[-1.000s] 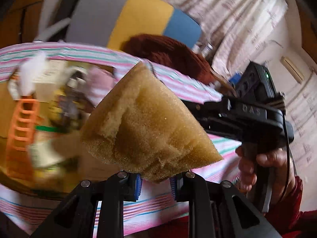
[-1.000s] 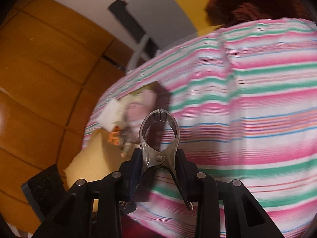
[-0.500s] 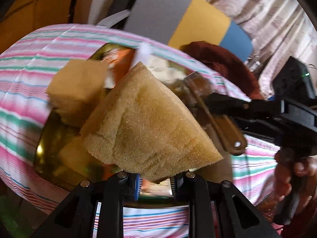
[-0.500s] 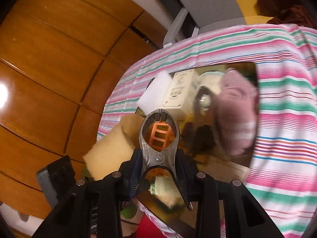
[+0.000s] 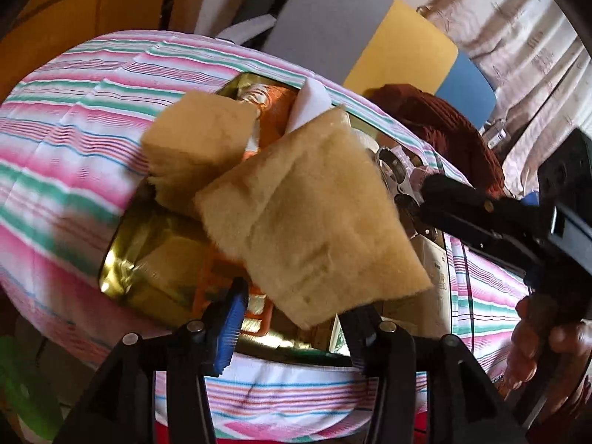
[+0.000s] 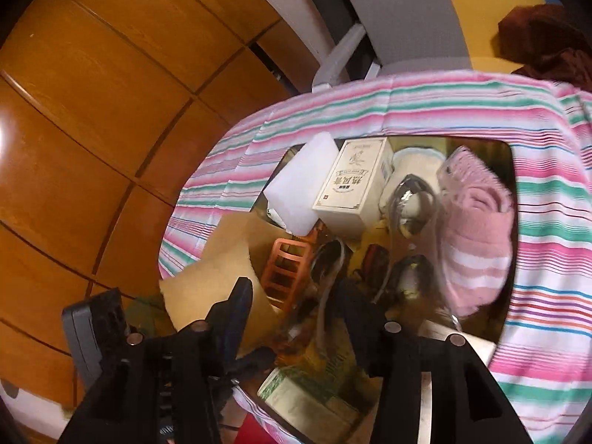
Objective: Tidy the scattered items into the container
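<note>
Both grippers hang over the gold tin container (image 5: 122,255) that sits on the striped cloth (image 5: 74,129) covering the desk. The left gripper (image 5: 292,318) has its jaws opening, and the big tan sponge (image 5: 314,214) sits between them, loose, above the tin; the blue pad on one finger stands clear of it. A second sponge block (image 5: 196,148) leans on the tin's far rim. The right gripper (image 6: 292,292) also has its jaws opening, and a metal clip (image 6: 327,262) (blurred) lies just beyond them among the tin's contents. Inside I see a pink sock (image 6: 477,229), a white printed box (image 6: 351,188), a white block (image 6: 299,185) and an orange plastic rack (image 6: 285,270).
</note>
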{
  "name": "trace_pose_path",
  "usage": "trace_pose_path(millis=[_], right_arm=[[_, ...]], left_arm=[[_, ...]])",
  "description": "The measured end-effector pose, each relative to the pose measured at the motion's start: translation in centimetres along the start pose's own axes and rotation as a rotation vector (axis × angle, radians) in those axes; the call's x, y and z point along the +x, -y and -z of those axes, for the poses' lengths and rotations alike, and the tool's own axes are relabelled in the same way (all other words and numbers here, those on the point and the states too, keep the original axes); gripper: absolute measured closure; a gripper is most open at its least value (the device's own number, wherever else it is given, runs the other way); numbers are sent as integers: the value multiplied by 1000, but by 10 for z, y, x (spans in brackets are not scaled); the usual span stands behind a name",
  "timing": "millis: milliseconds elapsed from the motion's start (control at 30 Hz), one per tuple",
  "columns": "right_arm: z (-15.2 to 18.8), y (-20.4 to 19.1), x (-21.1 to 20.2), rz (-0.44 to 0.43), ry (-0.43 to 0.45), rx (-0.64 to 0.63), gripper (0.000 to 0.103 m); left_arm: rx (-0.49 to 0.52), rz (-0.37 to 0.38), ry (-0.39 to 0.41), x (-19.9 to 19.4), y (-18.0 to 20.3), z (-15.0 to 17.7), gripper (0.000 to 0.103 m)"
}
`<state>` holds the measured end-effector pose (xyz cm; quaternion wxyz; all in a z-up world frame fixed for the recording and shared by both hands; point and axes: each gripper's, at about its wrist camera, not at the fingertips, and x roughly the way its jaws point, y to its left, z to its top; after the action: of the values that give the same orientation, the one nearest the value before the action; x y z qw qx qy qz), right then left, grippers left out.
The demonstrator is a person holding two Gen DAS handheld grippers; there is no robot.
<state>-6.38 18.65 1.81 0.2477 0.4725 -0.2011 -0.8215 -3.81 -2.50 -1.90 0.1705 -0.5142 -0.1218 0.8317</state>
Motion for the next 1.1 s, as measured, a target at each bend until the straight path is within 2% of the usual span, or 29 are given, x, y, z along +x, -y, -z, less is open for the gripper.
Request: trace_pose_path(millis=[67, 267, 433, 500, 600, 800, 933, 1033, 1100], right_arm=[[6, 2, -9, -8, 12, 11, 52], [27, 7, -25, -21, 31, 29, 51], [35, -2, -28, -32, 33, -8, 51], [37, -6, -28, -34, 30, -24, 51], [40, -11, -23, -25, 23, -47, 51], [43, -16, -15, -25, 4, -61, 51], [45, -25, -8, -18, -14, -92, 51], [46, -29, -2, -21, -27, -105, 51], [46, -30, -1, -25, -29, -98, 51]], left_arm=[[10, -17, 14, -4, 0, 6, 50], [18, -59, 48, -19, -6, 17, 49], [-60, -34, 158, -50, -22, 32, 49], [-96, -54, 192, -61, -35, 34, 48], [-164, -125, 230, -69, -50, 33, 48], [-243, -183, 325, -88, -74, 33, 48], [-219, -186, 305, -78, -73, 22, 48], [-157, -198, 240, -64, -63, 17, 48], [-125, -153, 224, -58, -54, 17, 48]])
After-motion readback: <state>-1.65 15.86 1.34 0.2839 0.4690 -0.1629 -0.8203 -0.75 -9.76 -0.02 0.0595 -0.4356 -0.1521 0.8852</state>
